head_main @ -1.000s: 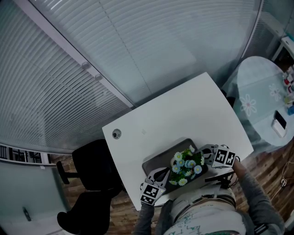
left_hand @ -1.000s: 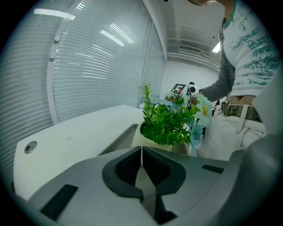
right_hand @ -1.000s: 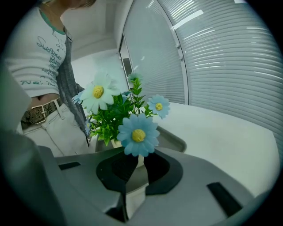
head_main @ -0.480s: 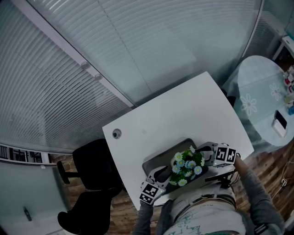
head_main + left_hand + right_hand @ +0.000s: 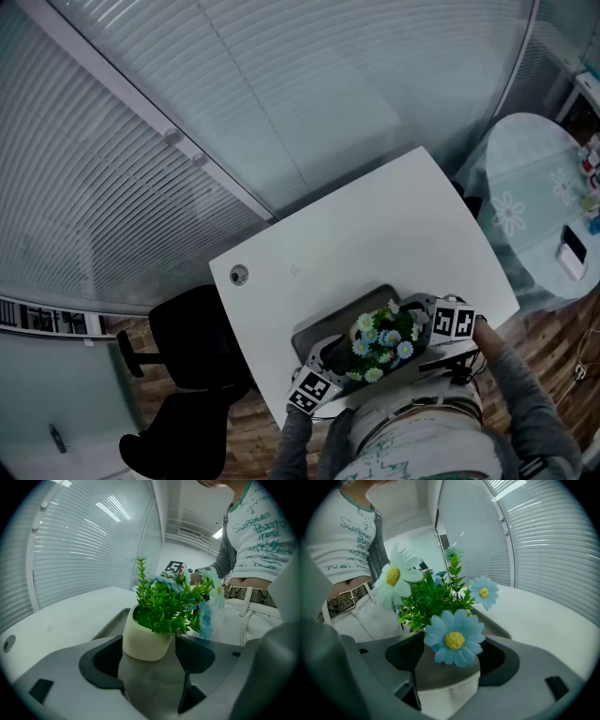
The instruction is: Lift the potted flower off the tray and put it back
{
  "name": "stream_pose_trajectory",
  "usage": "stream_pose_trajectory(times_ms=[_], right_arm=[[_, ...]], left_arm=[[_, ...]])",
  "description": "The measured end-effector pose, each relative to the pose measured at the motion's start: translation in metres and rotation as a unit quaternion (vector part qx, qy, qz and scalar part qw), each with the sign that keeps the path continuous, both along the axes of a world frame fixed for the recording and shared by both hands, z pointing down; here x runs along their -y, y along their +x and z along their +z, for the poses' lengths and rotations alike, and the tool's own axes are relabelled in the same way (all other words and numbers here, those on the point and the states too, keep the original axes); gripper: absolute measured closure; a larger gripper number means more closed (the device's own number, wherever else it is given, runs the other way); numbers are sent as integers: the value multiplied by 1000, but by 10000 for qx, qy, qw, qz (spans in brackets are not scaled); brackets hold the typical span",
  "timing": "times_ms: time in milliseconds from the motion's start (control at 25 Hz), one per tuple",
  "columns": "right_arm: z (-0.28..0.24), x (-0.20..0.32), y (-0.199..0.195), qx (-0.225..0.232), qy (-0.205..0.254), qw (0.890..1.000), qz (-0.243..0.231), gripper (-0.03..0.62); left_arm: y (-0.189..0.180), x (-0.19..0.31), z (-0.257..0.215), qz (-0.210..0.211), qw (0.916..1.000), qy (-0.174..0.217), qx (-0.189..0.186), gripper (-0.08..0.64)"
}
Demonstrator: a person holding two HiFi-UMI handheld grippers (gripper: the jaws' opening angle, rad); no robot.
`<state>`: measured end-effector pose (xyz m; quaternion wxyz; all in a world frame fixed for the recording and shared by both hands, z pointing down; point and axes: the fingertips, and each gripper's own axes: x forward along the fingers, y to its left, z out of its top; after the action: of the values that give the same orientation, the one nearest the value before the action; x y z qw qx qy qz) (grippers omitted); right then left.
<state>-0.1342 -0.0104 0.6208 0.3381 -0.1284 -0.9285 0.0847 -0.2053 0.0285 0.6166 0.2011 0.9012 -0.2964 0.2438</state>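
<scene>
potted flower (image 5: 382,339) stands upright on a grey tray (image 5: 319,326) at the white table's (image 5: 375,225) edge nearest the person, blue and white daisies over a cream pot. left gripper (image 5: 329,355) and right gripper (image 5: 424,310) flank it from opposite ends of the tray. both have jaws spread, having just been opening. the plant sits at the mouth of each gap, and neither gripper pinches it.
</scene>
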Motion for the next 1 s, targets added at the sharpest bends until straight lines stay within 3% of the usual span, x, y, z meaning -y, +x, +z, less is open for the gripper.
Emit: stream_pose_trajectory(times_ms=[440, 1000], right_arm=[[6, -4, -9, -123, 218, 9991, -331, 249], [13, -6, -19, -79, 294, 9988, -390, 219]], left_arm=[[19, 12, 5, 496, 9984, 146, 246, 176], [31, 21, 13, 709, 9969, 188, 285, 123]])
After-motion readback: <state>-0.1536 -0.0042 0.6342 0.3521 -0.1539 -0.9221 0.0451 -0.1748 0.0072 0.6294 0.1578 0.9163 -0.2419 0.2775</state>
